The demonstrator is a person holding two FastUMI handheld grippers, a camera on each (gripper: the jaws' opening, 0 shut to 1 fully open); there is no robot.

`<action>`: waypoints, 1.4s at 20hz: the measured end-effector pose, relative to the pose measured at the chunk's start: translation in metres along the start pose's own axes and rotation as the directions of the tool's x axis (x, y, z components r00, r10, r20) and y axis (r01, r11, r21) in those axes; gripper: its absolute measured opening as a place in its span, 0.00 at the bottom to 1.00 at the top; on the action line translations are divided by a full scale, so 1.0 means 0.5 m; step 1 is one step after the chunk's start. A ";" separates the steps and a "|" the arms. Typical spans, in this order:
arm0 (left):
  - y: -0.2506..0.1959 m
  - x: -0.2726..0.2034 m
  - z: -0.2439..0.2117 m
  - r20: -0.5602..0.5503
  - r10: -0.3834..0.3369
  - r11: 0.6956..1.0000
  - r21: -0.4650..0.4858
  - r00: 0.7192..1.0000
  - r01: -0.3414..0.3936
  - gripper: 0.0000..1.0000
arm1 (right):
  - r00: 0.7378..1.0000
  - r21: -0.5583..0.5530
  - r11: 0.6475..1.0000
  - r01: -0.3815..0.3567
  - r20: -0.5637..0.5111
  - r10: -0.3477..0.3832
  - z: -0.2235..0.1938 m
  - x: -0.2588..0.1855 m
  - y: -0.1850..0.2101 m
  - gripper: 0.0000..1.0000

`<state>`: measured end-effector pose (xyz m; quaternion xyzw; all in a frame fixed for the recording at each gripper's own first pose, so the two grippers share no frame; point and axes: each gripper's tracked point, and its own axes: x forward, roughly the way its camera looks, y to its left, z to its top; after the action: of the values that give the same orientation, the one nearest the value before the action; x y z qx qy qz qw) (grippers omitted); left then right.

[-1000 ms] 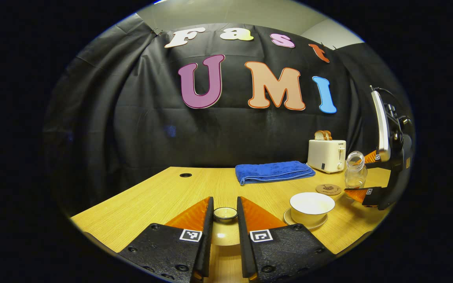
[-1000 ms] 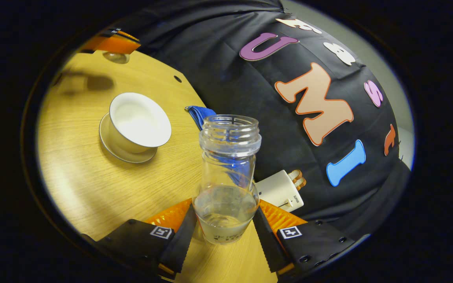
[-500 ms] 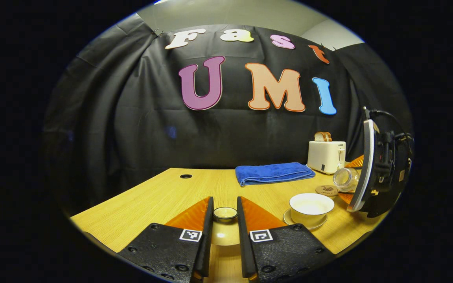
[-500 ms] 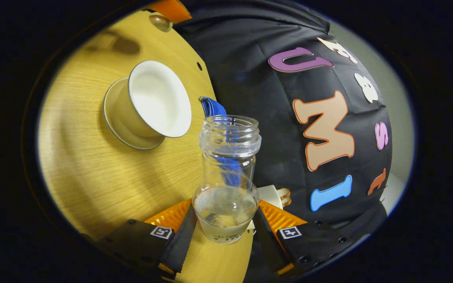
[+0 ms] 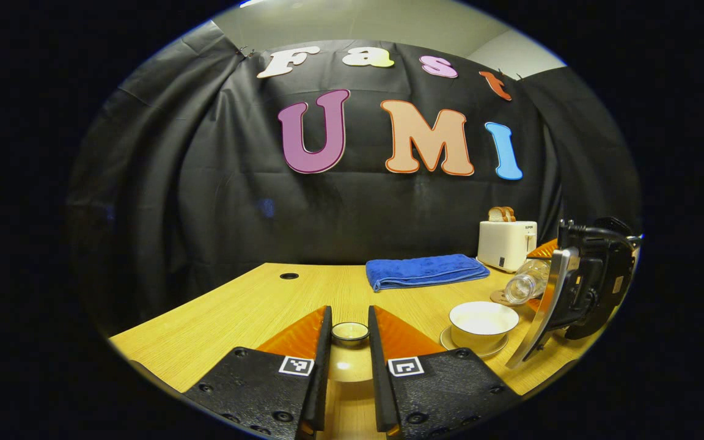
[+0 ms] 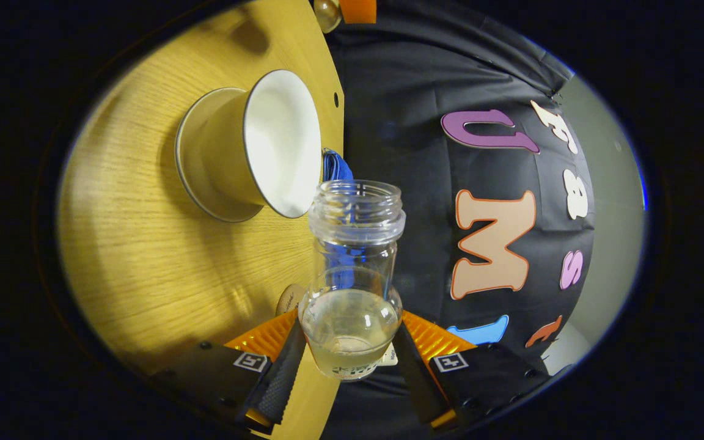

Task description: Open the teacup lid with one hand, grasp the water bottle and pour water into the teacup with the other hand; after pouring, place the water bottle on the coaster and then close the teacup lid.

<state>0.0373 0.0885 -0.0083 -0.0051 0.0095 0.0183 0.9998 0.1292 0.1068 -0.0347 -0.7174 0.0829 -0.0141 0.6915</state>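
Your right gripper (image 6: 349,360) clamps the water bottle (image 6: 352,281), tipped toward the open teacup (image 6: 254,153) at eleven o'clock. Your left gripper (image 5: 349,342) pinches the teacup lid (image 5: 350,332) above the table (image 5: 254,305).

I'm looking across a wooden table (image 5: 254,305). A folded blue towel (image 5: 425,269) is lying at one o'clock, a white toaster (image 5: 506,243) sitting at two o'clock, the saucer (image 5: 447,338) with the teacup (image 5: 482,322) nearer, a coaster (image 5: 498,297) behind it.

A small dark brand mark on the toaster (image 5: 506,243) is too tiny to read.
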 end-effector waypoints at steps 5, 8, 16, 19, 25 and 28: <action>0.001 -0.001 0.002 0.003 0.000 1.000 0.000 1.000 0.000 0.29 | 1.000 -0.070 0.997 0.024 0.009 -0.023 0.009 0.004 -0.015 0.83; 0.001 -0.002 0.003 0.003 0.001 1.000 0.000 1.000 -0.001 0.29 | 0.999 -0.115 0.993 0.039 0.010 -0.038 0.013 0.009 -0.018 0.81; 0.000 -0.002 0.003 0.006 0.001 1.000 0.000 1.000 -0.001 0.31 | 0.995 -0.232 0.968 0.094 0.036 -0.088 0.036 0.016 -0.027 0.83; 0.000 -0.003 0.003 0.007 0.000 1.000 0.000 1.000 0.000 0.29 | 0.994 -0.245 0.964 0.107 0.035 -0.101 0.037 0.020 -0.033 0.84; 0.000 -0.003 0.003 0.007 0.001 1.000 -0.001 1.000 -0.001 0.28 | 0.991 -0.273 0.952 0.137 0.034 -0.133 0.039 0.032 -0.066 0.81; 0.000 -0.003 0.003 0.007 0.001 1.000 -0.001 1.000 -0.001 0.30 | 0.988 -0.283 0.947 0.151 0.040 -0.146 0.046 0.031 -0.080 0.81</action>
<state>0.0360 0.0887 -0.0065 -0.0053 0.0060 0.0186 0.9998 0.1513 0.1285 0.0027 -0.8139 0.0235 -0.0476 0.5786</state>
